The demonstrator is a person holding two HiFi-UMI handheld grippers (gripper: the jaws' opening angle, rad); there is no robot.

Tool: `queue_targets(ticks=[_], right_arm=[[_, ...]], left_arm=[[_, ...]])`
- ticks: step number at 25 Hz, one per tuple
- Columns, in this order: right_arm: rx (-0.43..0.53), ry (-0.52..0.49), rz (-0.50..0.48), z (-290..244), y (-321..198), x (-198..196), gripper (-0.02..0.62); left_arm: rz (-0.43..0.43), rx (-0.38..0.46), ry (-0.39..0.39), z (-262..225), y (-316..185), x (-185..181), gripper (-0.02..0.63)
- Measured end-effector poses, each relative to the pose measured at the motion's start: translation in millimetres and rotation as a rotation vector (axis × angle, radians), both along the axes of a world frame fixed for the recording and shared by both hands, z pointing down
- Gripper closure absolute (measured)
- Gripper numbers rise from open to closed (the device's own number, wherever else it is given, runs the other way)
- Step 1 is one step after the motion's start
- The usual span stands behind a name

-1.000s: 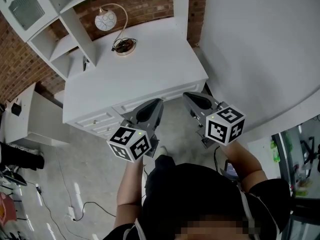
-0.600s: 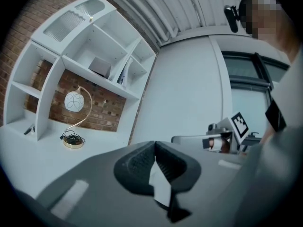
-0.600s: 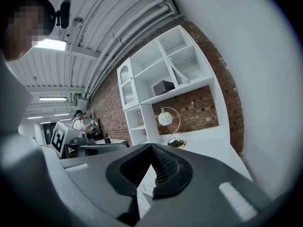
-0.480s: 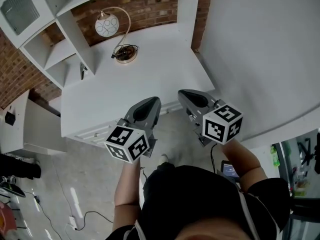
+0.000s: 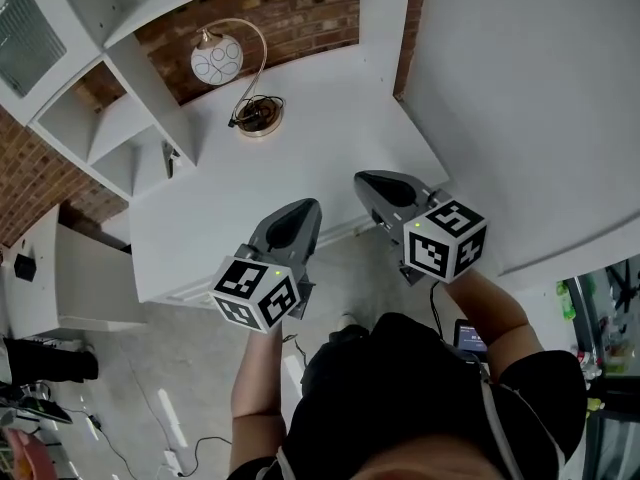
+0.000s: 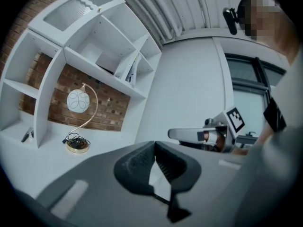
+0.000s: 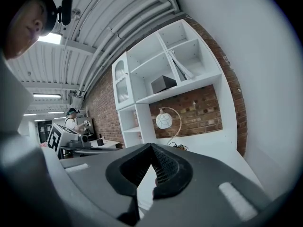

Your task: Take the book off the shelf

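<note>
The person stands at the white desk (image 5: 300,158) with both grippers held out over its near edge, side by side and a little apart. The left gripper (image 6: 154,145) is clenched, its pads meeting at the tips with nothing between them. Same deal with the right gripper (image 7: 151,148): jaws pressed together, empty.

The book (image 7: 181,66) is up on the shelf unit (image 7: 199,84), leaning at a slant in an upper compartment on the right side, above the desk (there may be more than one thin thing leaning there, hard to tell how many). Both grippers are well apart from it. In the wider compartment just left of it, a dark box (image 7: 163,83) sits on the long shelf board.

Below that board, a lamp (image 5: 217,63) with a round white globe on a curved gold stem stands on the desk against the brick wall (image 5: 300,8), its cord bunched around the base. Way off in the background of the right gripper view, another person (image 7: 72,119) stands by a table.
</note>
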State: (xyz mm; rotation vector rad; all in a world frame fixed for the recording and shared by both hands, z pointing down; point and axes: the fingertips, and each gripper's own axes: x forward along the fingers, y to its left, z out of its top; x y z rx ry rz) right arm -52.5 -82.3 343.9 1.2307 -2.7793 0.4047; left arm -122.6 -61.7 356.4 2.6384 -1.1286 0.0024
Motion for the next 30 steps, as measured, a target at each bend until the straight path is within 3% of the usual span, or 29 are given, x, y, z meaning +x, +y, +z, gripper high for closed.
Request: queue_targets(ticks=[10,30], right_arm=[[-0.007,0.021,0.007,-5.8,-39.7,-8.0,0.597],[0.163,0.045,-0.005,-75.6,-179.4,25.1,0.597]], left_arm=[[-0.016,-0.003,-0.014,-5.6,-44.4,-7.0,0.6],[-0.014,0.13,-0.062,-73.8,-181.7,44.7,0.6]])
